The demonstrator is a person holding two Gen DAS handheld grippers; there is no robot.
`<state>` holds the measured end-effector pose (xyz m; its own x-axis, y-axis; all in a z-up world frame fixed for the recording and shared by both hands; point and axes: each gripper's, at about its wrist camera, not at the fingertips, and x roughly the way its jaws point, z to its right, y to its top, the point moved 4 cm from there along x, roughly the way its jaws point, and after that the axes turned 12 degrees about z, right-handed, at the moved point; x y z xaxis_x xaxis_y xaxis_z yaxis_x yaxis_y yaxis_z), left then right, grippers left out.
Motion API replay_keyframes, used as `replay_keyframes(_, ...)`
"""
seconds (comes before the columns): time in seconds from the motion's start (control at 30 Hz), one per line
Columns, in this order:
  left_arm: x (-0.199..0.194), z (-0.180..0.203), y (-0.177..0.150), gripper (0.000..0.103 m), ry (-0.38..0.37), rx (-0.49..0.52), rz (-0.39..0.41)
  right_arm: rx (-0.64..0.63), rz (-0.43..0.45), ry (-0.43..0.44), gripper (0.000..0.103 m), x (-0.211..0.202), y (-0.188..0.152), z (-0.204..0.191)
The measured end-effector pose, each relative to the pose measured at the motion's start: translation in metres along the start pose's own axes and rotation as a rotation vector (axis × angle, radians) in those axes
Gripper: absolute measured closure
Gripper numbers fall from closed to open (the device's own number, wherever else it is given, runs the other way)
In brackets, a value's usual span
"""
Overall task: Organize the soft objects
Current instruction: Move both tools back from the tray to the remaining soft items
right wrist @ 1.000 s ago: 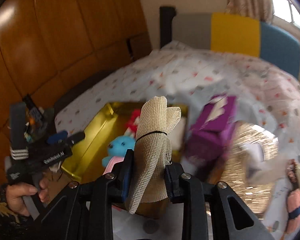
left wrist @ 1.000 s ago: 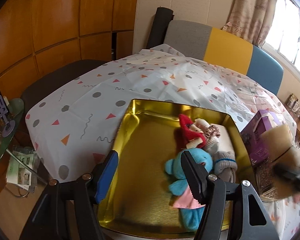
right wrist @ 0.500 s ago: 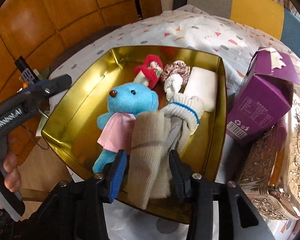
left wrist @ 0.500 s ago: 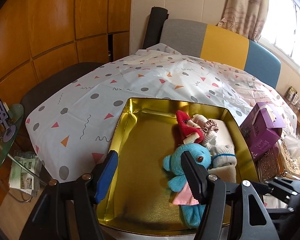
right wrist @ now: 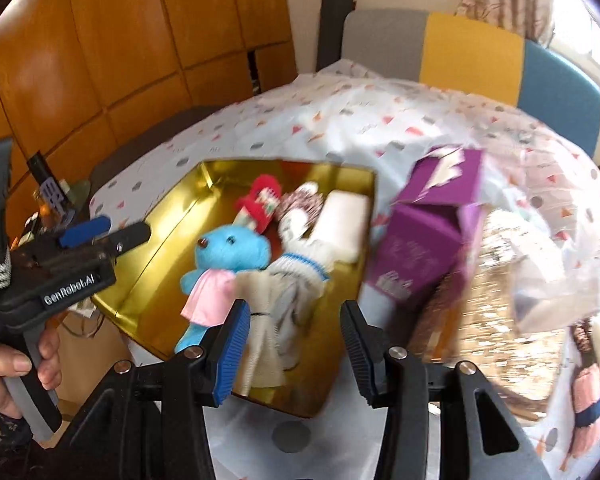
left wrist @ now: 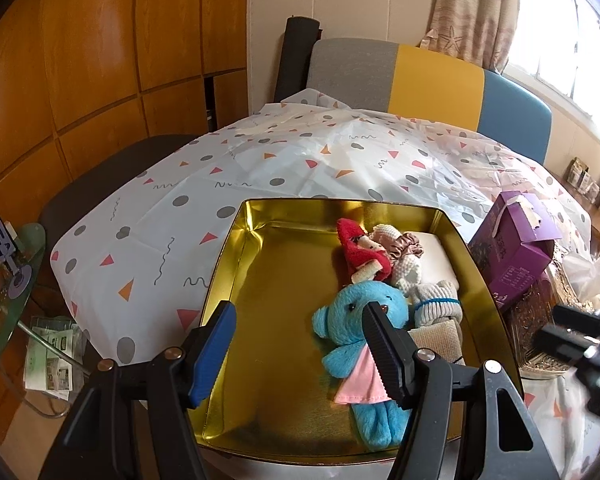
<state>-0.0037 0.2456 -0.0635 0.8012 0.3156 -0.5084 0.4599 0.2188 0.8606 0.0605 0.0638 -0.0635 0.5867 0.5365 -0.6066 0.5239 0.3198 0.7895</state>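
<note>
A gold tin tray (left wrist: 260, 264) (right wrist: 152, 276) holds a blue plush bear (left wrist: 360, 320) (right wrist: 228, 252), a red plush (left wrist: 360, 244) (right wrist: 260, 200), a white sock with a blue band (left wrist: 436, 304) (right wrist: 300, 272), a white pad (left wrist: 436, 252) (right wrist: 340, 224) and a beige mesh cloth roll (left wrist: 436, 340) (right wrist: 260, 312). My left gripper (left wrist: 300, 352) is open and empty over the tray's near edge; it also shows in the right wrist view (right wrist: 104, 232). My right gripper (right wrist: 292, 352) is open and empty, just above the tray's near right corner and the beige roll.
A purple carton (left wrist: 512, 248) (right wrist: 428, 240) and a glittery gold box (left wrist: 540, 320) (right wrist: 492, 300) stand right of the tray on the patterned tablecloth (left wrist: 220, 184). A small doll (right wrist: 592, 380) lies at the far right. A colour-block chair (left wrist: 400, 76) is behind the table.
My right gripper carried the beige roll over the tray, laid it beside the sock, opened and drew back. My left gripper stayed open and nearly still.
</note>
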Motion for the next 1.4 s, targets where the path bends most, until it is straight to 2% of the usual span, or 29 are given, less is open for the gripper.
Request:
replay_keyframes(0.23,-0.007,0.009,0.003,0.035,-0.013,0.032,0.02,0.034,0.106,-0.1,0.056,-0.038,0.018,0.041)
replay_keyframes(0.47,-0.012,0.019,0.005,0.034,-0.034,0.058,0.028,0.076,0.139,-0.252,0.056,-0.07,0.021,0.104)
replay_keyframes(0.63,-0.016,0.029,0.005,0.034,-0.047,0.08,0.034,0.133,0.153,-0.408,0.056,-0.098,0.013,0.165)
replay_keyframes(0.77,-0.02,0.038,0.007,0.034,-0.064,0.1,0.038,0.209,0.165,-0.573,0.056,-0.121,-0.002,0.225)
replay_keyframes(0.87,-0.025,0.045,0.009,0.034,-0.081,0.111,0.048,0.29,0.169,-0.709,0.056,-0.135,-0.021,0.275)
replay_keyframes(1.0,-0.034,0.058,0.013,0.034,-0.104,0.141,0.064,0.432,0.187,-0.841,0.056,-0.154,-0.062,0.33)
replay_keyframes(1.07,-0.038,0.066,0.017,0.034,-0.121,0.149,0.068,0.526,0.197,-0.876,0.056,-0.163,-0.085,0.349)
replay_keyframes(1.13,-0.044,0.074,0.021,0.034,-0.142,0.155,0.079,0.635,0.162,-0.887,0.056,-0.17,-0.103,0.365)
replay_keyframes(1.2,-0.049,0.085,0.024,0.034,-0.166,0.17,0.092,0.72,0.196,-0.88,0.056,-0.181,-0.111,0.372)
replay_keyframes(1.4,-0.057,0.117,0.025,0.034,-0.246,0.221,0.094,0.834,0.184,-0.853,0.056,-0.185,-0.125,0.377)
